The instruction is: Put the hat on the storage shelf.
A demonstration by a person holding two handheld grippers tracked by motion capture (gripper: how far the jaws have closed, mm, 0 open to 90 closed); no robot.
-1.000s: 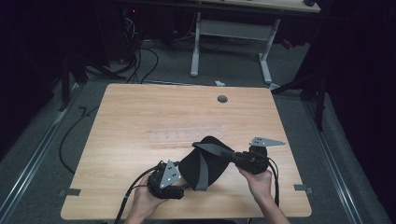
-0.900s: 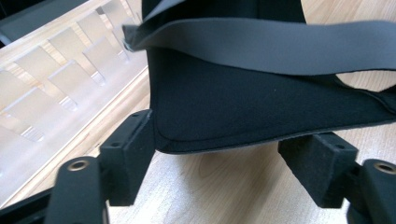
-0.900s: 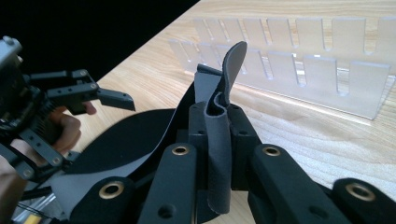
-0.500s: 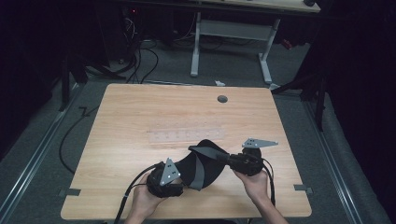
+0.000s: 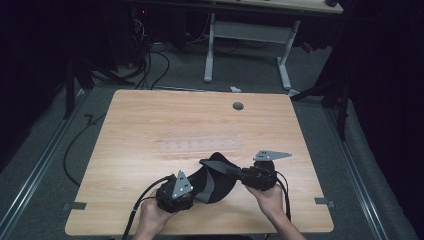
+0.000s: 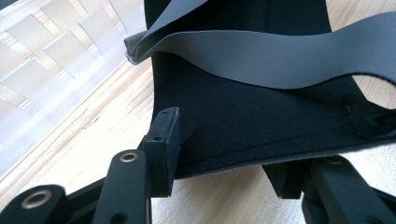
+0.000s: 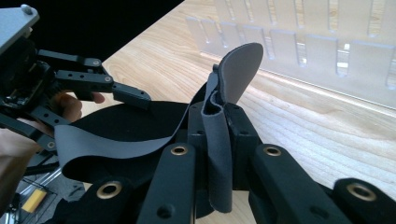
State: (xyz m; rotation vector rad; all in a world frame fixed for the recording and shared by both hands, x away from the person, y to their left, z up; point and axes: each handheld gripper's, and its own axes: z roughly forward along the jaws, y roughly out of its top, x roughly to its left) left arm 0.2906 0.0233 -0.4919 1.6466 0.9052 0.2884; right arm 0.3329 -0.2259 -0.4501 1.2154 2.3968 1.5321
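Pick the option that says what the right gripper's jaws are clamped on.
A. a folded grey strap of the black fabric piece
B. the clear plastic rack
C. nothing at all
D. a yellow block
A: in the right gripper view, the right gripper pinches the folded grey strap between its shut jaws.

Light wood surface (image 5: 150,130) with a round grey grommet hole (image 5: 238,106) near its far edge and a clear slotted plastic strip (image 5: 197,146) lying flat across its middle. Beyond the far edge, a second desk on white legs (image 5: 210,50) stands on grey carpet (image 5: 50,165). Black cables (image 5: 150,60) trail over the floor at far left. Two grey tape marks, left (image 5: 74,205) and right (image 5: 324,201), flank the near corners.
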